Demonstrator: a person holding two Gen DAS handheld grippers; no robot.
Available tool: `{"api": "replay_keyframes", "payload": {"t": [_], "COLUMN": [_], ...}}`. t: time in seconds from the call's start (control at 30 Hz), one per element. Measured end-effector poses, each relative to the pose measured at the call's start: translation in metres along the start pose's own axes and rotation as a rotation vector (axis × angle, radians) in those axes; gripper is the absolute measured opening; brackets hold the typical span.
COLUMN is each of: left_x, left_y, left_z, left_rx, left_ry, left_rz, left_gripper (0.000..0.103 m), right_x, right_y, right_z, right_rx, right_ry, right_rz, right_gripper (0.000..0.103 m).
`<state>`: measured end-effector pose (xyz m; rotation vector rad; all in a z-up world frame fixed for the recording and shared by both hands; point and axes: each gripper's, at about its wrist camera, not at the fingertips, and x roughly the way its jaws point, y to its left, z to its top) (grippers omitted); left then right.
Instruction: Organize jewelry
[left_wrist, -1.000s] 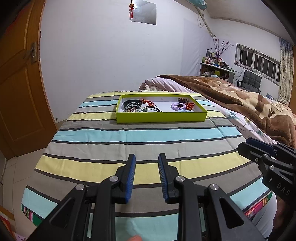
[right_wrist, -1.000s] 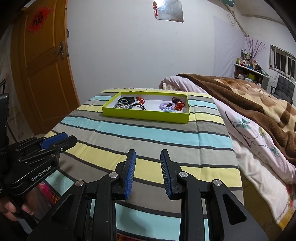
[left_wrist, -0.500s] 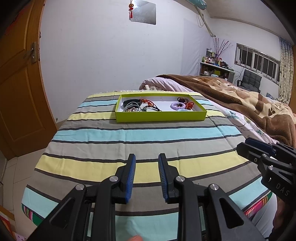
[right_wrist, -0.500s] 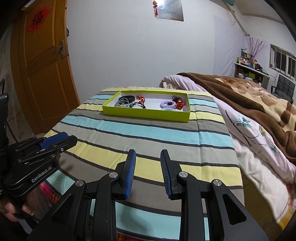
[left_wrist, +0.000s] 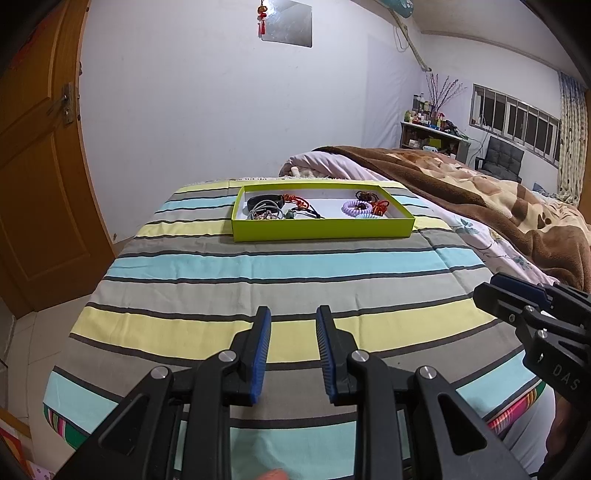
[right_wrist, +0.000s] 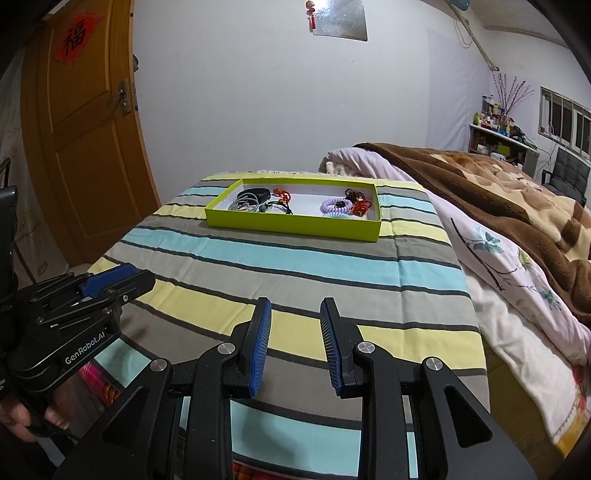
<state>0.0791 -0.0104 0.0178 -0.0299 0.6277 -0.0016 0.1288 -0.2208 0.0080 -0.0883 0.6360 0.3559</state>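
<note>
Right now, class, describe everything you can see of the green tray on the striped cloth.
The green tray is a shallow, rectangular, open box with lime-green walls and a white floor, apparently cardboard. It lies flat on the striped cloth at the far end. Inside, dark bands and cords cluster at its left end, and a lilac spiral hair tie and red pieces lie toward the right.

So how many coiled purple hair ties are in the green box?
1 coiled purple hair tie, lying in the right half of the green box; a pale coil in front may be another, partly hidden.

One green tray (left_wrist: 321, 229), two coiled hair ties (left_wrist: 355, 208), two tongs (left_wrist: 293, 343).
</note>
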Motion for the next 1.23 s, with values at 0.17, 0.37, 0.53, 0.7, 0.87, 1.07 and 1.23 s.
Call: {"api": "replay_keyframes", "payload": {"t": [0.17, 0.37, 0.53, 0.7, 0.87, 1.07, 1.23], "left_x": [0.0003, 0.0013, 0.0024, 0.0034, 0.0031, 0.0027, 0.0018], "left_y": [-0.0004, -0.0005, -0.0012, -0.0016, -0.0012, 0.0011, 0.0014], "left_z": [-0.0001, -0.0006, -0.0018, -0.0025, -0.0023, -0.0026, -0.0024], "left_rx": [0.001, 0.002, 0.005, 0.008, 0.005, -0.005, -0.007], "left_ry": [0.001, 0.006, 0.010, 0.015, 0.011, 0.012, 0.011], "left_rz": [0.002, 0.005, 0.010, 0.016, 0.020, 0.022, 0.014], "left_gripper": [0.026, 0.026, 0.026, 0.026, 0.026, 0.026, 0.026], "right_x": [0.0000, -0.0002, -0.0001, -0.0004, -0.0001, -0.0009, -0.0016], "right_y": [0.0004, 0.0010, 0.0011, 0.0012, 0.0012, 0.0014, 0.0013], "right_z": [-0.0001, -0.0003, -0.0002, -0.0003, -0.0002, -0.0010, -0.0014], "right_rx": [0.001, 0.000, -0.001, -0.001, 0.000, -0.001, -0.002], "right_ry": [0.000, 0.000, 0.001, 0.000, 0.002, 0.002, 0.001], "right_rz": [0.000, 0.000, 0.000, -0.001, 0.000, 0.000, -0.002], "right_gripper": [0.028, 0.028, 0.028, 0.028, 0.028, 0.028, 0.028]}}
